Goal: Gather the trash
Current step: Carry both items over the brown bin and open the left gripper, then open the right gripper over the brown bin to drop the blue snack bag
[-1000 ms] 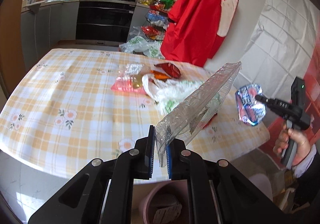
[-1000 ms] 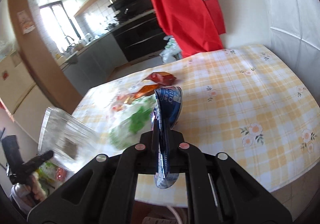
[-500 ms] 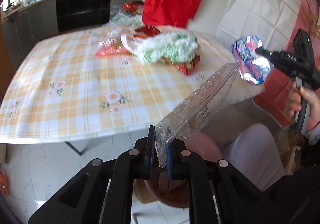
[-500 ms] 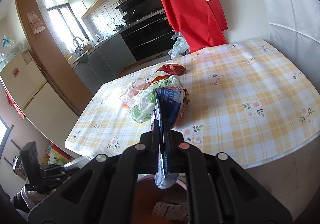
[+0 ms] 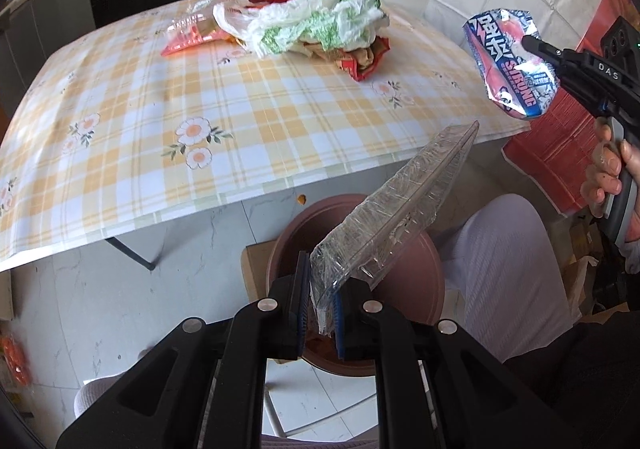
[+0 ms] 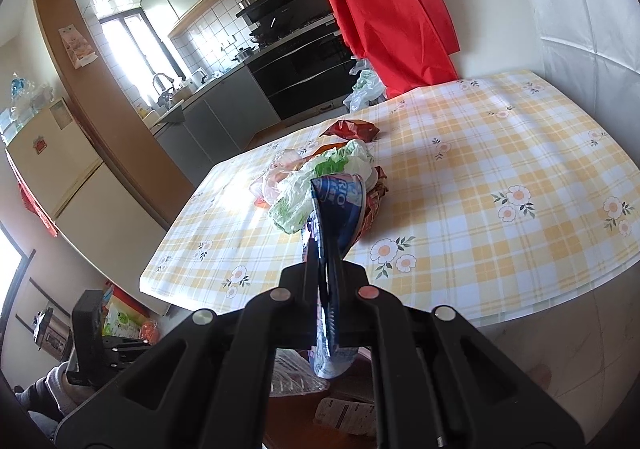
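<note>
Left wrist: clear wrapper slanting up-right

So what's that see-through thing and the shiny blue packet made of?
The see-through tray looks like thin clear plastic: you can see through it, and it is glossy and crinkled. The blue packet looks like foil-lined plastic film: creased, printed, with a mirror-silver inside. Both are only likely.

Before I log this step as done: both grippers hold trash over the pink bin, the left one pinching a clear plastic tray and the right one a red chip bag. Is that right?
Not quite. The right gripper pinches a blue and silver foil wrapper, not a red chip bag; the left wrist view shows it. The left gripper does pinch the clear plastic tray over the pink bin.
</note>
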Demonstrator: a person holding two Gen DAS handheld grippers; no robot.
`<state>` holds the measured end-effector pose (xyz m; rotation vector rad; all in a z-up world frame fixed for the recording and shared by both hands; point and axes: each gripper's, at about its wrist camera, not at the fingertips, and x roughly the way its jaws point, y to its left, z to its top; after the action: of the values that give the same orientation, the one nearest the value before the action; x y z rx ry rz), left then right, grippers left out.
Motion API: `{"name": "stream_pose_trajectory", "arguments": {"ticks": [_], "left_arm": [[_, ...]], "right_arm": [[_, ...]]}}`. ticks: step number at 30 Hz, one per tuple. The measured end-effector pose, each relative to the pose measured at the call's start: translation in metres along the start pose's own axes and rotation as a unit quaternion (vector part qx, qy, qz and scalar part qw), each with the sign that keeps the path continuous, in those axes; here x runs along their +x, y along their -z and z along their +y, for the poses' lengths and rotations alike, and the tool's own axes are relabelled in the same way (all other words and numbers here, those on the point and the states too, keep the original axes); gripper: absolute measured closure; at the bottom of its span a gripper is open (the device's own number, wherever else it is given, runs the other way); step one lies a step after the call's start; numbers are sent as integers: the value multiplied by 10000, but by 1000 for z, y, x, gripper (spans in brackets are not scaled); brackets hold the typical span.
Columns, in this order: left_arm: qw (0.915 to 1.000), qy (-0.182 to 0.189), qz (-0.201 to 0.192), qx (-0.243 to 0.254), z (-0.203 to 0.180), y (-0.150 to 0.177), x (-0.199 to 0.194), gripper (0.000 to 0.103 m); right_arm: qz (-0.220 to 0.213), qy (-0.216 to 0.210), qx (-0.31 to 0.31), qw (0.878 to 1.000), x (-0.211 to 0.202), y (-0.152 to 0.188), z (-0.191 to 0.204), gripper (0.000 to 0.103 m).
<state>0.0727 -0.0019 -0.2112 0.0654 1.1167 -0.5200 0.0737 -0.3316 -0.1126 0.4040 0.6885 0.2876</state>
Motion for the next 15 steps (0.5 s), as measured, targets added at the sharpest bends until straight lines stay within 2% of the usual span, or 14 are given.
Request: {"name": "stream_pose_trajectory", "arguments": {"ticks": [7,9,10,11,13,15], "left_arm": [[9992,283,185,-224,-4,2,20,92],[9987,415,167,-223,-8,0,23,76],[9985,474,144,-215,-11,-1,22,53],[9986,482,29,-217,-13,-2,20,39],[9982,528,-128,-241,-14,-5,14,37],[9977,495,-309,-355,-11,-8,7,31]], "right_arm": [[58,-6,10,10000,0,5,-2,95],[84,-4,25,10000,1,7,-4,95],[92,0,21,10000,1,8,-3,95],[104,-2,16,9999,1,8,-3,95],[144,-2,8,9999,2,11,-3,95],[196,-12,8,9998,4,13,-2,95]]}}
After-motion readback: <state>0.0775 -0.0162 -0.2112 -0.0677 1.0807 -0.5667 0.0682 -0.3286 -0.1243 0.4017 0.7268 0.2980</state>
